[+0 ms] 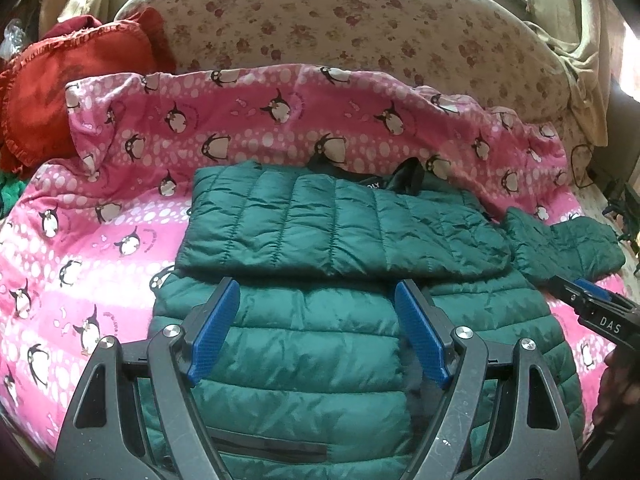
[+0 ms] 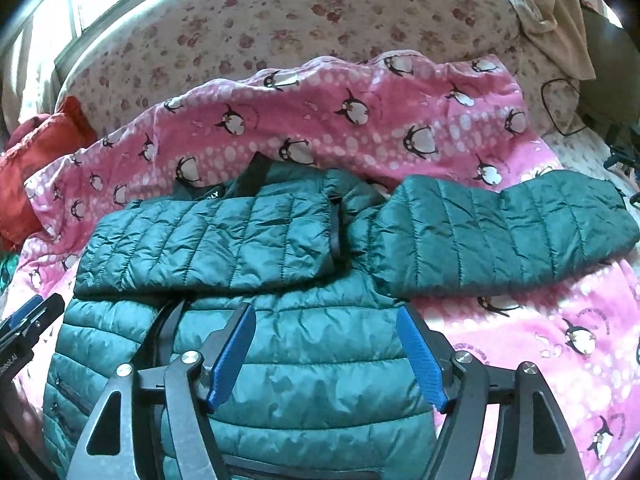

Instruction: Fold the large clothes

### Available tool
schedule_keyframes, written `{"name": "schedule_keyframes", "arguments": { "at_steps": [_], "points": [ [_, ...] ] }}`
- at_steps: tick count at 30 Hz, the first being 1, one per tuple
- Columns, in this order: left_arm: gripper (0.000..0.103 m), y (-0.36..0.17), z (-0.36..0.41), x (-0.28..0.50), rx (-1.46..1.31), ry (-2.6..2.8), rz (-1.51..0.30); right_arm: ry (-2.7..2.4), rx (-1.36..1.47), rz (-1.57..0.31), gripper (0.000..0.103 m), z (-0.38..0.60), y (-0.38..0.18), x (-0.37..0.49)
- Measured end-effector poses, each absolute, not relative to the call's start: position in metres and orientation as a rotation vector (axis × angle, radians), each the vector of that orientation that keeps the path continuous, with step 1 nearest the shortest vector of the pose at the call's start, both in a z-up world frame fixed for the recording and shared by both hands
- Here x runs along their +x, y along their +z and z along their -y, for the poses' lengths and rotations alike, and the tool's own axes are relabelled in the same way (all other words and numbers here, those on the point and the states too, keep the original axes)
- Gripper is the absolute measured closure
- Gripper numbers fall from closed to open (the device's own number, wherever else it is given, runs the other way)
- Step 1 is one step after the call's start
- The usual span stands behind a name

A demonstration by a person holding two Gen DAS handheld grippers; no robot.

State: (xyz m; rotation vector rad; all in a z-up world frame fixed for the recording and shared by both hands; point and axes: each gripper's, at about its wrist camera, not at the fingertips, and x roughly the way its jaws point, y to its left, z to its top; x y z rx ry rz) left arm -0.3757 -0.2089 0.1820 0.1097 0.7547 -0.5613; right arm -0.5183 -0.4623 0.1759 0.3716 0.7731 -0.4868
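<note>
Green quilted nylon fills the middle of both views: the puffer jacket lies flat on the pink penguin-print blanket that covers the bed, its collar toward the floral headboard. One sleeve is folded across the chest of the jacket, its cuff end lying toward the left in your left wrist view. The other sleeve stretches out sideways onto the blanket at the right, unfolded.

Your left tool hangs above the lower body of the jacket with its blue pads spread wide and nothing pinched between them; the padded fabric shows beneath the gap, and you cannot tell from this view whether the tips touch it. Your right tool sits over the jacket's right half, near the hem side of the outstretched sleeve, and its blue pads are likewise spread apart and grip nothing. Each tool appears at the edge of the other's view: the right one at the far right of the left wrist picture, beside a hand, and the left one at the far left of the right wrist picture.

A red ruffled cushion rests at the blanket's upper left corner, against the headboard. Beige fabric is draped over the headboard's right end.
</note>
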Motion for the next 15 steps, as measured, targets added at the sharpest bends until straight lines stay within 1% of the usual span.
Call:
{"name": "schedule_keyframes", "arguments": {
  "at_steps": [15],
  "points": [
    [0.023, 0.179, 0.227, -0.387, 0.133, -0.582, -0.758, -0.513, 0.395, -0.773, 0.032, 0.481, 0.172, -0.536]
  ]
}}
